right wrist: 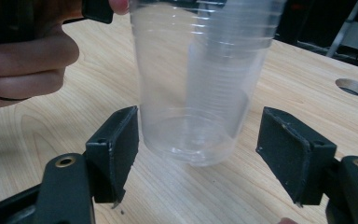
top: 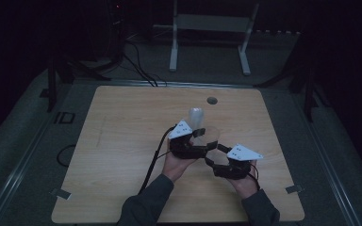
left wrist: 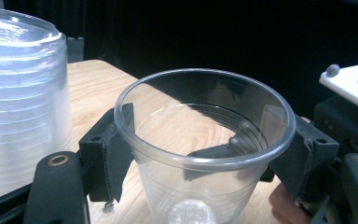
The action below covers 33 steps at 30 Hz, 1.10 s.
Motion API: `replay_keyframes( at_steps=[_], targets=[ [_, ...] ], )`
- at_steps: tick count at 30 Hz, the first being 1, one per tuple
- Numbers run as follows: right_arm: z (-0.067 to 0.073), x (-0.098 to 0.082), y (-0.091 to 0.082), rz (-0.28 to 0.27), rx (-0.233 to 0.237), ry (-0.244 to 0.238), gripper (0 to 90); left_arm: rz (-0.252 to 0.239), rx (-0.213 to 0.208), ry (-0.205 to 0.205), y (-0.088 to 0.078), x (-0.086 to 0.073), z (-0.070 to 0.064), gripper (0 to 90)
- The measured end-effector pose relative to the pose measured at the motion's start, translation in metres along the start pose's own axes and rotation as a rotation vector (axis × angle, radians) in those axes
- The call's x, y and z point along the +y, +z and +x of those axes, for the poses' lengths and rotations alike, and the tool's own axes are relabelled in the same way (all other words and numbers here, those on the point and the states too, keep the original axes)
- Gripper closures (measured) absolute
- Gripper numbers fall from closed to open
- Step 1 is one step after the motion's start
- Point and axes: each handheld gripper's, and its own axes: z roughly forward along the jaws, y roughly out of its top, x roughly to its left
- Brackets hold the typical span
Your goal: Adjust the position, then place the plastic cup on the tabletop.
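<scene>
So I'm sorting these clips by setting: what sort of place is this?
Probably a lab or recording studio, not a home. A bare light wooden table with a round cable hole stands on grey floor amid black surroundings; loose black cables and a white metal stand lie behind it.

Dim high view, brighter gripper views, soft focus throughout.
High view underexposed: table (top: pixel 122 141) murky, surroundings near black, grainy. Left gripper view: hard sunlit patch on wood, black background, glare on clear cup (left wrist: pixel 200 149) rim; cup stack (left wrist: pixel 23 102) blown out, blurred. Right gripper view evenly lit, near jaws soft, faint shadows.
</scene>
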Motion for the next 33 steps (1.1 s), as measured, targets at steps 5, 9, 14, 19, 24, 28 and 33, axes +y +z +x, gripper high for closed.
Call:
replay_keyframes(
  at_steps=[5,9,14,19,24,28,33],
  targets=[
    [-0.004,-0.001,-0.005,-0.005,-0.004,0.009,28.8,0.009,0.026,0.027,0.0,0.0,-0.002,27.7],
    [-0.007,-0.002,-0.008,-0.003,-0.008,0.01,28.8,0.016,0.042,0.049,0.0,0.0,-0.003,27.7],
    [-0.013,-0.004,-0.013,0.005,-0.017,0.021,27.9,0.01,0.064,0.067,-0.001,0.0,-0.005,27.7],
    [-0.017,-0.005,-0.016,0.009,-0.026,0.036,27.9,0.008,0.072,0.083,-0.002,0.001,-0.007,27.7],
    [-0.019,-0.008,-0.017,0.015,-0.04,0.045,27.9,0.006,0.076,0.093,0.0,0.0,-0.009,27.7],
    [-0.022,-0.009,-0.018,0.016,-0.048,0.055,27.9,0.007,0.079,0.104,0.002,-0.001,-0.01,27.7],
    [-0.024,-0.009,-0.019,0.02,-0.058,0.065,27.9,0.008,0.083,0.109,0.002,-0.001,-0.012,27.7]
  ],
)
